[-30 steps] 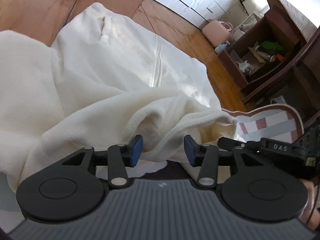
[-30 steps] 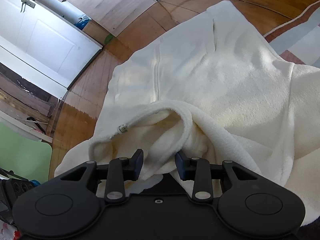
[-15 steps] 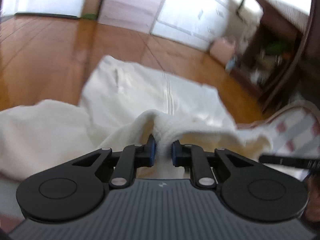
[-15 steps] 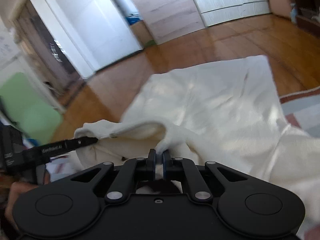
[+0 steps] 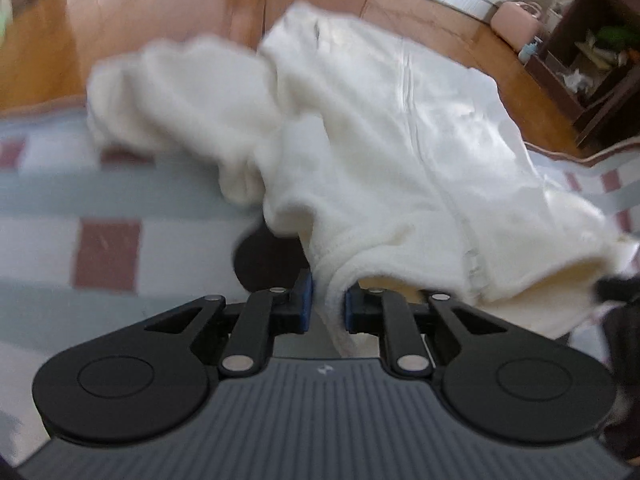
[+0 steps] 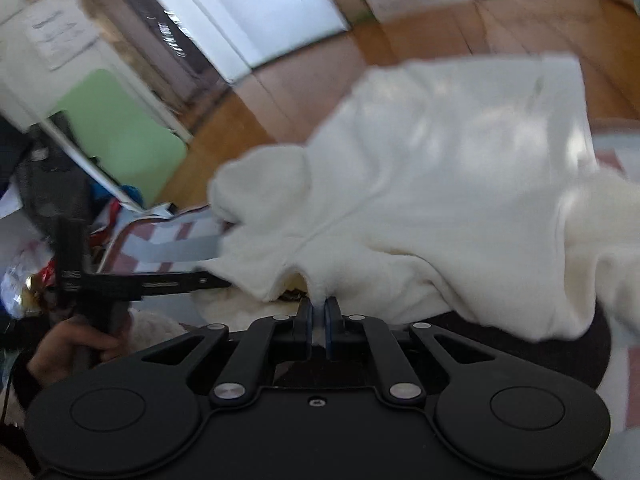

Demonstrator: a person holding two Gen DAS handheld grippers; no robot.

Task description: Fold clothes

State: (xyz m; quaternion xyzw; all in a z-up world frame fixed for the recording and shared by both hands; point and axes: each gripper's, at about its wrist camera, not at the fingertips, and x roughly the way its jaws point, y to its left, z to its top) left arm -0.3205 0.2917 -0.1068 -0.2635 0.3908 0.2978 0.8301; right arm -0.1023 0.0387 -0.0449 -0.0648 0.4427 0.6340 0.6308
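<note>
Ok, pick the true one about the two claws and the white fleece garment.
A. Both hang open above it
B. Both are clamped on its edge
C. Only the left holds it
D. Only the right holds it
B: the left claw and the right claw each pinch an edge of the white fleece garment between their pads.

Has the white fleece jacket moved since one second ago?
Yes. The white fleece jacket, gripped by both grippers, has slid off the wooden floor toward the camera, onto the checked rug.
</note>
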